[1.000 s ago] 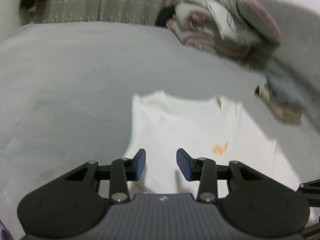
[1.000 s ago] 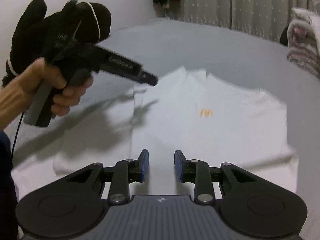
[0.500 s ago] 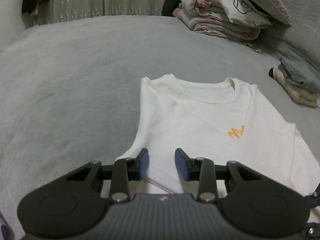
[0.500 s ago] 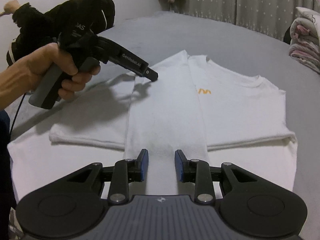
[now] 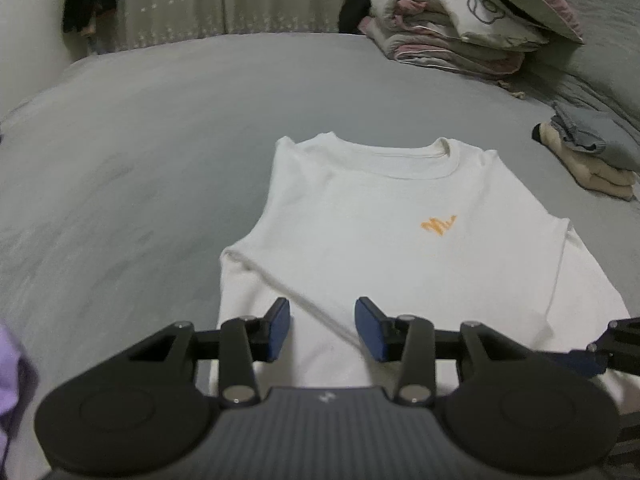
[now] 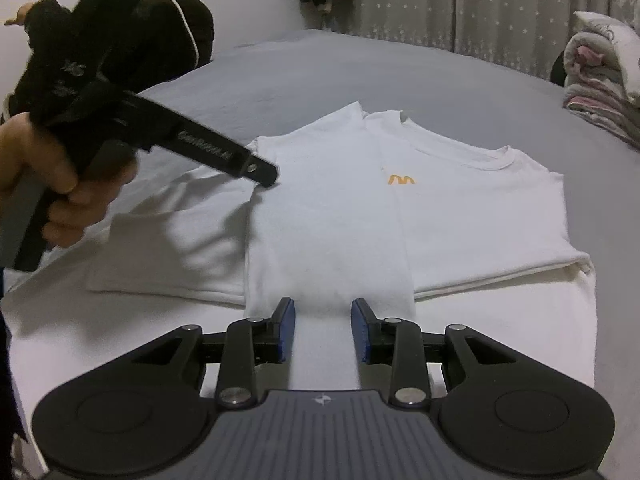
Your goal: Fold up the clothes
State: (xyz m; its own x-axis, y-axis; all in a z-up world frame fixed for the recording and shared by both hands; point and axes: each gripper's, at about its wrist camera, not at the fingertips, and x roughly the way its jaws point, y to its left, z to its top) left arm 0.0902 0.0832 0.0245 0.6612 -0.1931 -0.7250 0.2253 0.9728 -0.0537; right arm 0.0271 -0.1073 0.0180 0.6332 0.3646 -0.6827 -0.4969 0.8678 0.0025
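At nine o'clock in the right wrist view, a bare hand (image 6: 48, 184) grips the left gripper (image 6: 264, 174), which hangs above the white T-shirt (image 6: 328, 216) with its tip over the folded-in sleeve; its jaws are opening with nothing between them. The shirt lies flat on the grey bed (image 6: 360, 76), front up, a small orange logo (image 6: 401, 179) on the chest, collar toward twelve o'clock, one side folded across the middle. At six o'clock the right gripper (image 6: 323, 330) stands over the lower hem, its blue pads (image 6: 287, 330) spread with only cloth below them. At two o'clock a pile of folded quilts (image 6: 600, 76) sits by the starred curtain (image 6: 440, 8).
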